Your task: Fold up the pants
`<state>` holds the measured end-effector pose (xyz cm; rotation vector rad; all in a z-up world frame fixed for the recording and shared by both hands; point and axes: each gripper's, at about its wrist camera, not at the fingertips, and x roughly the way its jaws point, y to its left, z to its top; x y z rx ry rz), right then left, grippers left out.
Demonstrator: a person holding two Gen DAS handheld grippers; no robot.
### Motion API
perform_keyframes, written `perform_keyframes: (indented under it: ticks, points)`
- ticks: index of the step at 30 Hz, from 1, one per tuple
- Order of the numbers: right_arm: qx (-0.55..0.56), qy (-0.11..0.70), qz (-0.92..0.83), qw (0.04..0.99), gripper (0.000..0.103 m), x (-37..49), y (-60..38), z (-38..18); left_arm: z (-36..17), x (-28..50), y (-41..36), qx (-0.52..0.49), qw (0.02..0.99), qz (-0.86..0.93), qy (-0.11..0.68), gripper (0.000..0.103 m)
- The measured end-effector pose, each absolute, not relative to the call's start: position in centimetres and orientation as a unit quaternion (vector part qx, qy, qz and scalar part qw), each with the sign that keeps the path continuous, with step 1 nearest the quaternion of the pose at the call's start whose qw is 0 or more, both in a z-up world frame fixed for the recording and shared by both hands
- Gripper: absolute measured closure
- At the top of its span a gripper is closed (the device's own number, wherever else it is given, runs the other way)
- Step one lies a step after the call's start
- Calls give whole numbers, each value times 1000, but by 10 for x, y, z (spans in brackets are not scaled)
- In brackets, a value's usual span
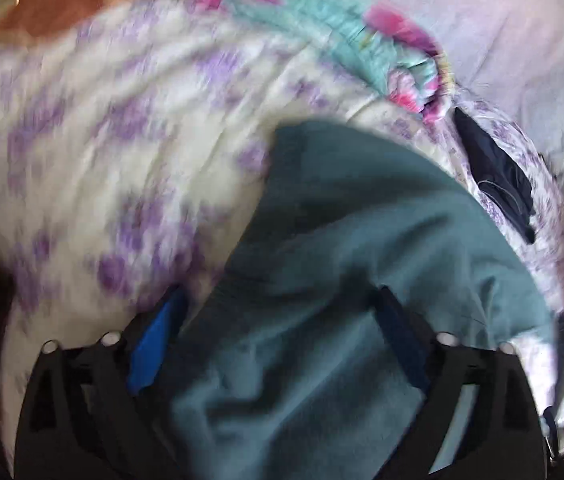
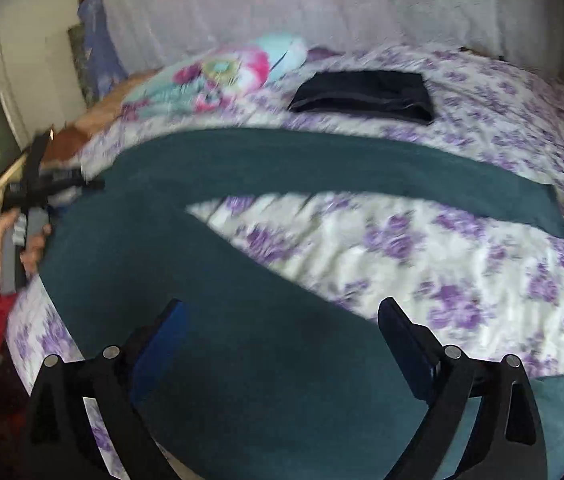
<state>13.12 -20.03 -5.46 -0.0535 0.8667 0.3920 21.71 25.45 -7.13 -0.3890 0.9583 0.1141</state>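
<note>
Teal pants [image 2: 242, 264] lie spread on the floral bedsheet [image 2: 461, 272], a folded dark garment [image 2: 365, 96] beyond; both tongs [image 1: 278, 320] [image 2: 282, 324] gape, gripping nothing.

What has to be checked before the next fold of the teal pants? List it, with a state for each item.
1. Left gripper jaws open, nothing clamped: ok.
2. Right gripper jaws open over the cloth: ok.
3. Teal pants lie on the floral bedspread with the two legs spread apart: ok, though not yet laid together.
4. Cloth smooth near the left gripper: not ok, it is wrinkled there.
5. Folded dark garment lies apart from the pants: ok.
6. Far leg's hem flat: cannot tell, blurred.
</note>
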Motion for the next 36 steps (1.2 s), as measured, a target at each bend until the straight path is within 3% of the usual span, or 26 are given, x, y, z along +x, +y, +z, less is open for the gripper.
perform_keyframes:
  ticks: [2,5,9,16,19,21,24,32,36]
  points:
    - [-90,451,179,869,3,135,-178,-82,-69,223,242,-133,864,60,481,7]
    - [-76,437,201,873,4,132,-179,-68,-46,228,248,-133,883,50,448,7]
    - [-2,406,226,885,4,138,-202,-44,-21,257,274,-196,891,29,408,7]
    - [83,388,250,883,4,165,-230,-26,-63,301,312,-318,854,-56,408,8]
    - [109,375,268,881,3,193,-235,-14,-60,301,309,-292,859,-77,413,25]
    - [106,365,274,883,4,217,-232,-4,-58,301,305,-281,861,-93,413,47]
    - [67,340,282,895,3,251,-222,7,-63,310,296,-261,860,-103,427,71]
    - [-160,318,316,880,5,319,-168,-5,-61,316,289,-240,869,-129,414,78]
    - [-201,353,330,852,22,355,-156,-27,-57,313,297,-254,873,-128,397,79]
